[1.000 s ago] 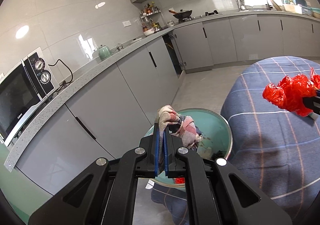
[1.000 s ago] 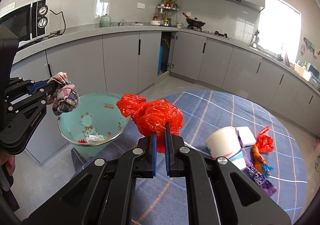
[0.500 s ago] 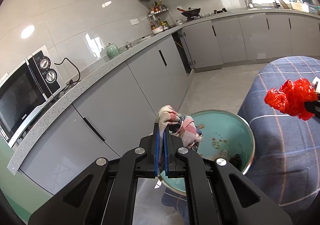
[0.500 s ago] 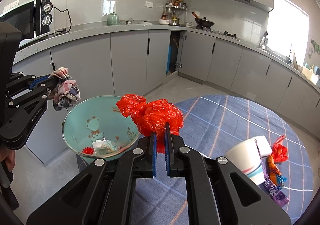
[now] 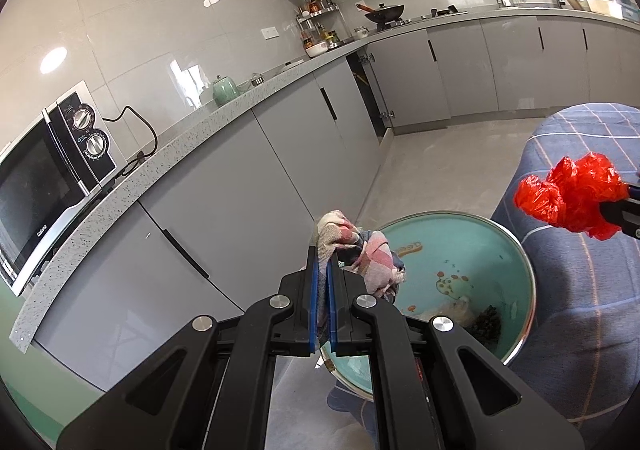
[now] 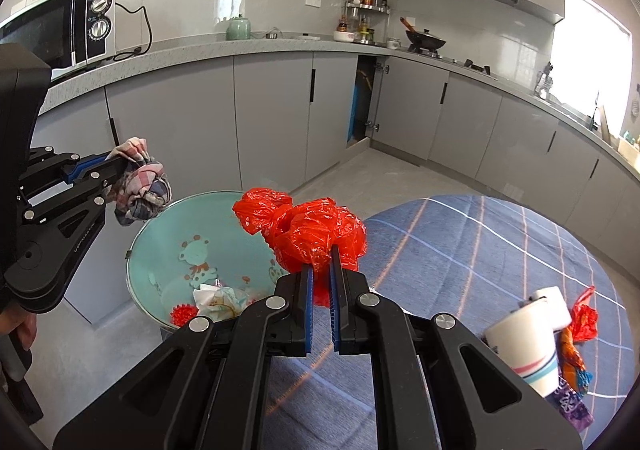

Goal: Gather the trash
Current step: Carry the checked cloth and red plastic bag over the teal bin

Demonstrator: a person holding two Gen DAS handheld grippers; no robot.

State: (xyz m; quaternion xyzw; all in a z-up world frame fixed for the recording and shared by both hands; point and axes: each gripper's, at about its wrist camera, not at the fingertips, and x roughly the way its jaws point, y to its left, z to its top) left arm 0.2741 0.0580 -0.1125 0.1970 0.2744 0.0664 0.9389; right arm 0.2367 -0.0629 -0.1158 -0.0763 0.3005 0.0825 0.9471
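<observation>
My left gripper [image 5: 322, 270] is shut on a crumpled plaid cloth [image 5: 360, 250] and holds it above the near-left rim of the teal trash bin [image 5: 520, 250]; both also show in the right wrist view, the cloth [image 6: 142, 181] over the bin [image 6: 160, 234]. My right gripper [image 6: 320, 266] is shut on a crumpled red plastic bag [image 6: 312, 226], held over the bin's right rim beside the table edge. The bag shows in the left wrist view [image 5: 572, 193]. The bin holds paper and small scraps [image 6: 218, 300].
A round table with a blue checked cloth [image 6: 480, 250] stands right of the bin, bearing a paper cup [image 6: 528, 346] and wrappers [image 6: 576, 354]. Grey cabinets [image 5: 224, 209] and a counter with a microwave [image 5: 44, 177] run behind the bin.
Both grippers have moved left toward the bin with their loads still held. The bin now sits more centred under the cloth and the red bag.
</observation>
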